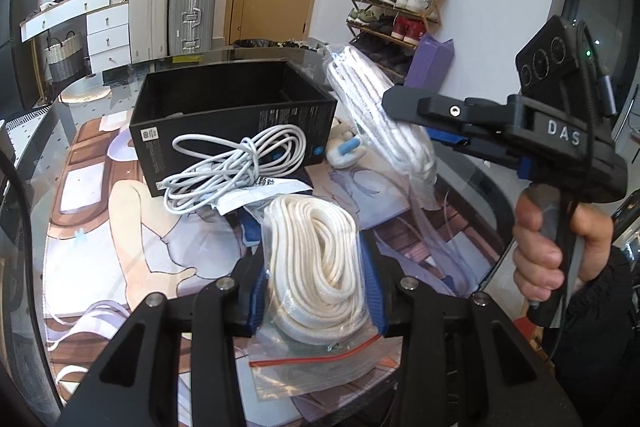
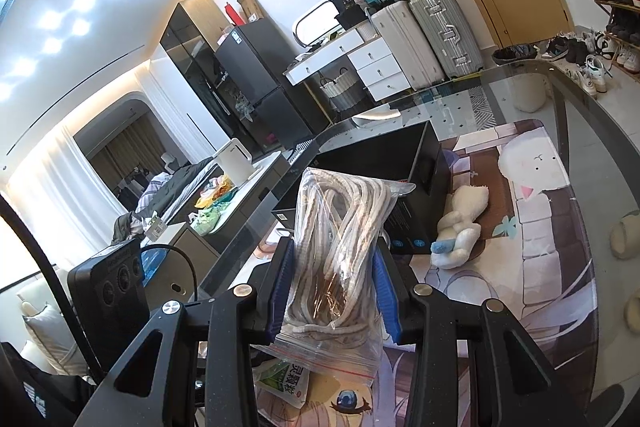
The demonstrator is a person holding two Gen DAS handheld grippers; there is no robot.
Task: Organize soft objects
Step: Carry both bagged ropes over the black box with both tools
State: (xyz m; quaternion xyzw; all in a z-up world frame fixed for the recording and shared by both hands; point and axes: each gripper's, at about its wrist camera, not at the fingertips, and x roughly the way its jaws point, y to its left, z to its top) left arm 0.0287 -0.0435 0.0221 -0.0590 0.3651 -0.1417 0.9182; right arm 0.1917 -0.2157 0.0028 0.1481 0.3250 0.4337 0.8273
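Observation:
My left gripper [image 1: 316,263] is shut on a clear zip bag of white rope [image 1: 316,259] that rests low over the printed mat. My right gripper [image 2: 332,279] is shut on a second zip bag of white rope [image 2: 340,239] and holds it in the air; in the left wrist view this bag [image 1: 376,115] hangs to the right of an open black box [image 1: 236,107], with the right gripper [image 1: 404,107] clamped on it. A loose coil of white cable [image 1: 232,167] leans on the box's front. A small white plush toy [image 2: 460,227] lies beside the box.
The glass table [image 2: 520,75] carries a printed anime mat [image 1: 100,227]. A green snack packet [image 2: 284,379] and papers [image 1: 256,191] lie under the bags. Suitcases [image 1: 192,11], drawers and a shoe rack [image 1: 396,3] stand beyond the table.

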